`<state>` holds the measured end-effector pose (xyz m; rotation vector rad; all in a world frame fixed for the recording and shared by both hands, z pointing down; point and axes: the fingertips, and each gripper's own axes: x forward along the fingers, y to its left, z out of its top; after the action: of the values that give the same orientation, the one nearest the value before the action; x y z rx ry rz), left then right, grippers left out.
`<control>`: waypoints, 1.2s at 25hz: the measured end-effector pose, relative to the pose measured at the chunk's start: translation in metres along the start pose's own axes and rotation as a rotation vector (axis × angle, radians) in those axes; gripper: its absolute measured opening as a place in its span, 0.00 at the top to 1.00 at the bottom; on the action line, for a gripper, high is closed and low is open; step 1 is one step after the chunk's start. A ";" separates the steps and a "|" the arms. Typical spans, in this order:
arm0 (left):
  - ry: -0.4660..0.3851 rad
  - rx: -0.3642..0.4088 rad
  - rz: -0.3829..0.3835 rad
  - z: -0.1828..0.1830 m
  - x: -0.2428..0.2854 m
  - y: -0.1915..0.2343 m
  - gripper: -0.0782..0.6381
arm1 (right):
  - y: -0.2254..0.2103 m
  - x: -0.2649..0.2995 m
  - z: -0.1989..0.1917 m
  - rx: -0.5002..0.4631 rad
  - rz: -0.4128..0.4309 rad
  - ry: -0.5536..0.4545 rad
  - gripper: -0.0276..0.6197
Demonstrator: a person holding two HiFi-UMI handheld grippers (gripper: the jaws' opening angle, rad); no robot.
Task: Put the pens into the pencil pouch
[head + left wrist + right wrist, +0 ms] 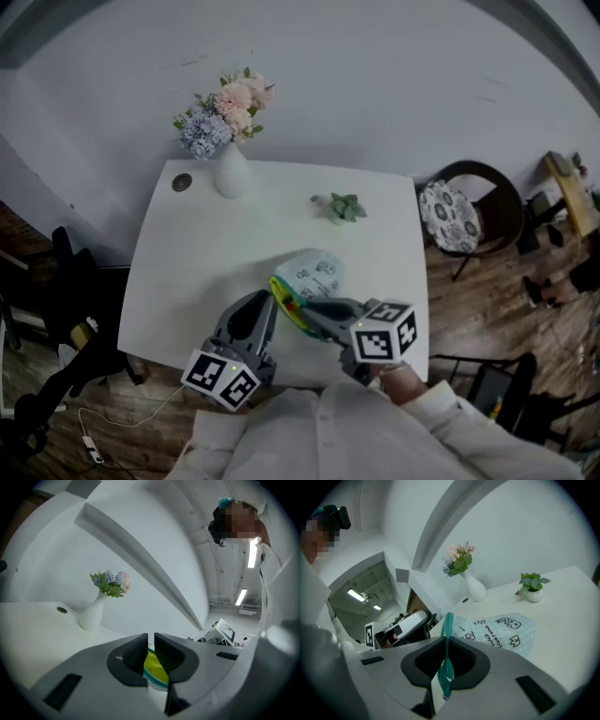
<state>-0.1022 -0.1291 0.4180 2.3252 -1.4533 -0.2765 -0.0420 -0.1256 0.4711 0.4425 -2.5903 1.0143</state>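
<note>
The checked pencil pouch (317,272) sits at the near part of the white table (187,272), mouth toward me. My left gripper (273,298) is clamped on its yellow-lined rim at the pouch's 7 o'clock, and my right gripper (307,307) pinches the teal zipper edge at 6 o'clock. From the pouch, the white vase of flowers (230,169) stands at 11 o'clock and the small potted plant (345,208) at 1 o'clock.

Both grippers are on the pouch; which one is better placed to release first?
Left, probably. The left gripper only pinches the yellow-lined lip of the pencil pouch; the right gripper clamps its zipper edge, with the body lying ahead on the table.
</note>
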 end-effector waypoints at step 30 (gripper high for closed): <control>0.143 -0.082 0.136 -0.068 -0.035 0.015 0.84 | -0.008 0.046 -0.089 -0.090 -0.057 0.253 0.92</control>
<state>-0.1052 -0.0885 0.4848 2.1244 -1.4926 -0.1266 -0.0639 -0.0768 0.5557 0.3388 -2.3730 0.8692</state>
